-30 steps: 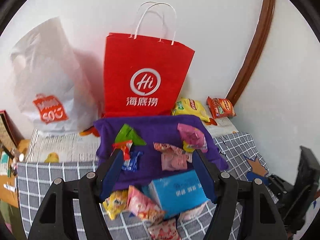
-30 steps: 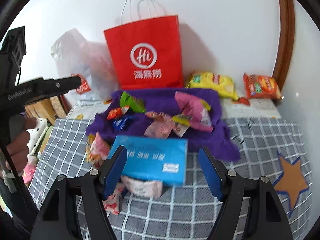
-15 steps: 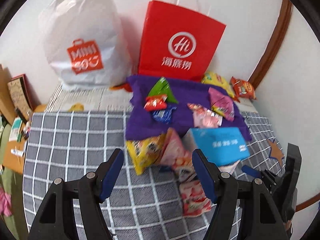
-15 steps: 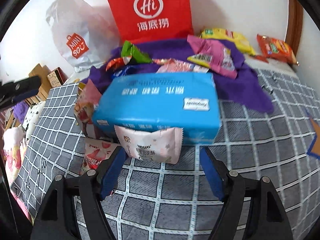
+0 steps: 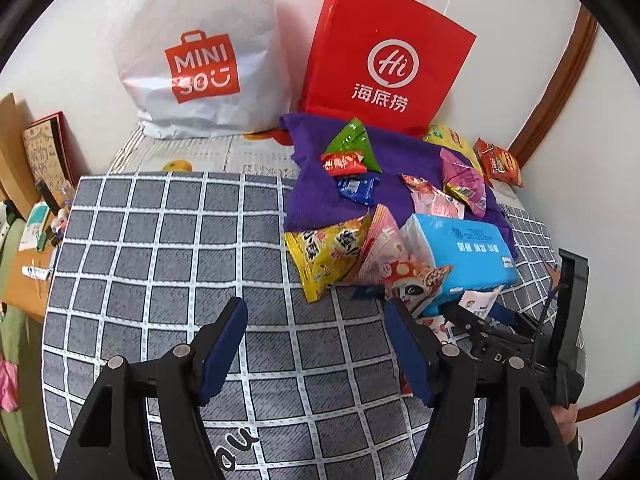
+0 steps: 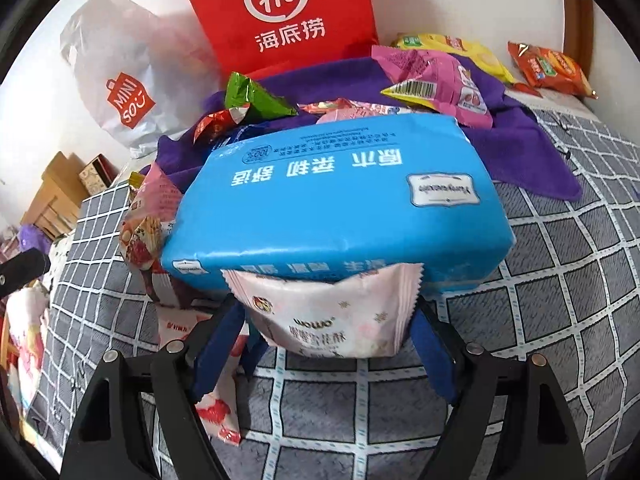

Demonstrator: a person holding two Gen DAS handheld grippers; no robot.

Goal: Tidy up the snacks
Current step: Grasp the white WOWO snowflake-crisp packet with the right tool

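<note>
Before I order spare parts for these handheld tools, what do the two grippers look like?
Both look alike: the left gripper and the right gripper have black plastic frames with triangular cut-outs, silver round pivot pins and dark blue pads on the fingers. In the left view, the right one carries a black upright block with a thin black cable.

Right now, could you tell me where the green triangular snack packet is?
The green triangular packet lies on the purple cloth, just in front of the red paper bag, with a small red packet against its near side.
</note>
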